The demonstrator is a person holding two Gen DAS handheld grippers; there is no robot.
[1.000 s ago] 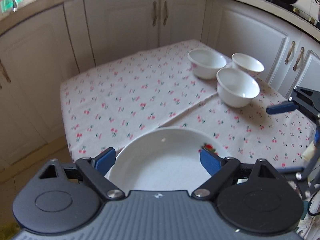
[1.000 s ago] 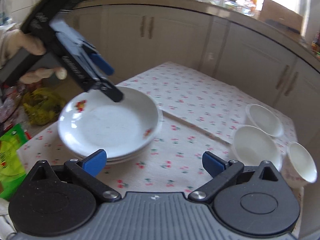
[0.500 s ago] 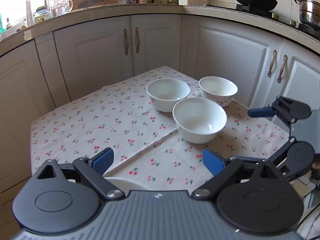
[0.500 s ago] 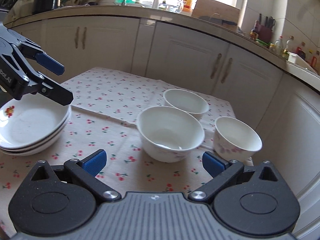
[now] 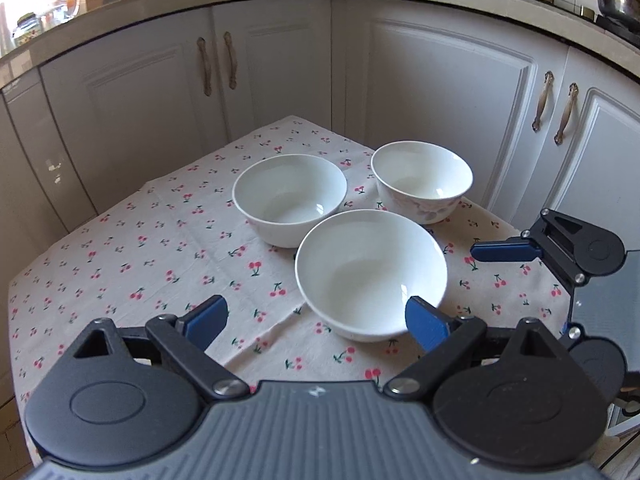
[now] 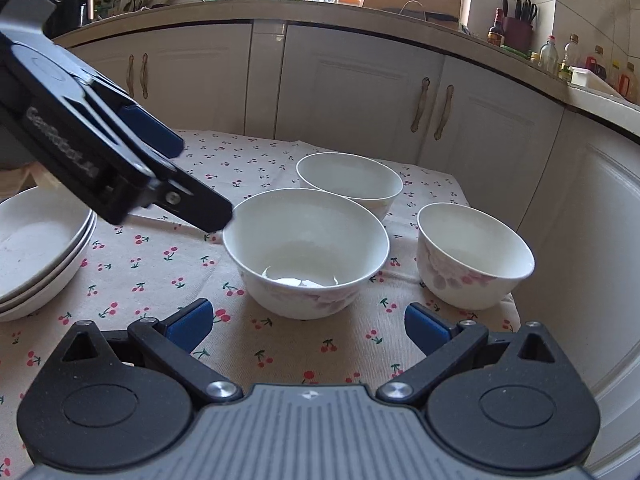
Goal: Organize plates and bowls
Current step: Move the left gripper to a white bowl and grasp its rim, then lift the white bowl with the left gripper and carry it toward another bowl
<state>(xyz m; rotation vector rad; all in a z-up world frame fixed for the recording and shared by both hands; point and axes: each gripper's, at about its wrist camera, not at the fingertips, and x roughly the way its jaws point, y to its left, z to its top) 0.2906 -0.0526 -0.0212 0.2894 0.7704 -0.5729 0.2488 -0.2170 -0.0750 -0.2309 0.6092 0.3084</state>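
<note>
Three white bowls are sitting close together on the tabletop (image 5: 120, 264), which is wearing a cherry-print cloth (image 6: 160, 280). The nearest bowl (image 5: 371, 274) is standing in front of the other two; the left bowl (image 5: 289, 199) is sitting just behind it, their rims nearly touching in the left wrist view, and the right bowl (image 5: 422, 181), with a faint pink flower pattern on its side, is standing just beside them toward the cabinets (image 5: 448, 92).

The left gripper (image 5: 316, 316) is hovering over the near edge of the cloth with its blue fingers (image 5: 206, 318) spread wide and holding nothing; the right-hand finger is lying over the near rim of the nearest bowl in this view, though contact cannot be told. The right gripper (image 6: 306, 322) is also hanging wide open and empty, facing the same bowl, its fingers (image 6: 190, 320) apart from it.

A stack of white plates (image 6: 36, 252) is resting at the left edge of the right wrist view, well apart from the bowls.
</note>
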